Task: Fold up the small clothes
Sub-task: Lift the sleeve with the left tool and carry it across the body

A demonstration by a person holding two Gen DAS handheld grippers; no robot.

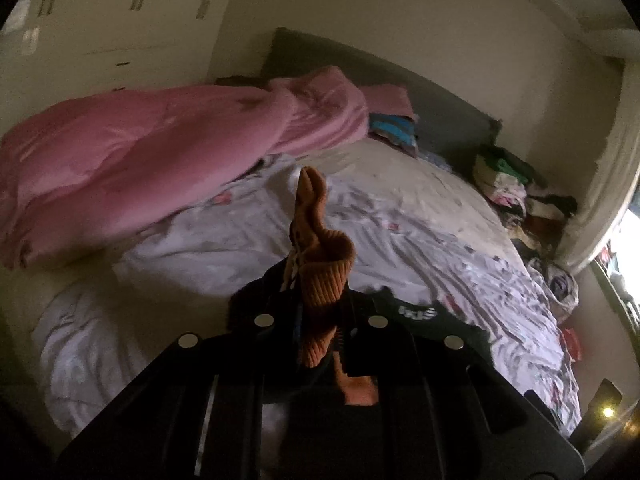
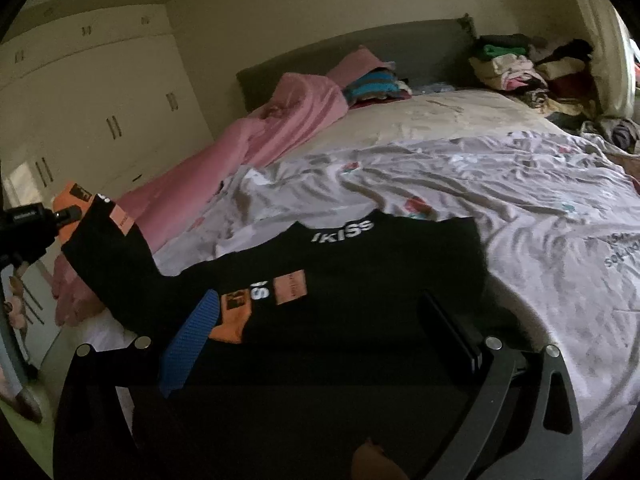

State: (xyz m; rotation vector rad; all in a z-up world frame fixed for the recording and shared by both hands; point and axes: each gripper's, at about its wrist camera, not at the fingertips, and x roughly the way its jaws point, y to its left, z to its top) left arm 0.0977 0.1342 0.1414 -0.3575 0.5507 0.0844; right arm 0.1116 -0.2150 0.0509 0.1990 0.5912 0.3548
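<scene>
Black sweatshirt (image 2: 360, 280) with white lettering at the neck and orange patches, spread across the near part of a bed (image 2: 500, 200) covered in a rumpled white printed sheet. One sleeve lifted off to the left, its orange ribbed cuff (image 1: 324, 276) pinched between the pressed-together jaws of the left gripper (image 1: 320, 320), the cuff standing up above the fingers in the left wrist view. Same gripper (image 2: 60, 216) visible at the far left of the right wrist view, clamped on the raised sleeve end. Right gripper (image 2: 320, 340) low over the sweatshirt body, jaws spread wide, blue-padded finger (image 2: 188, 344) on the left and dark finger on the right, black fabric lying between them; contact with the pads impossible to tell. Pink blanket (image 1: 140, 160) bunched along the left side of the bed. Piles of assorted clothes (image 2: 516, 68) heaped at the far right corner beside the grey headboard (image 2: 380, 44). White wardrobe doors (image 2: 100, 100) along the left wall.
</scene>
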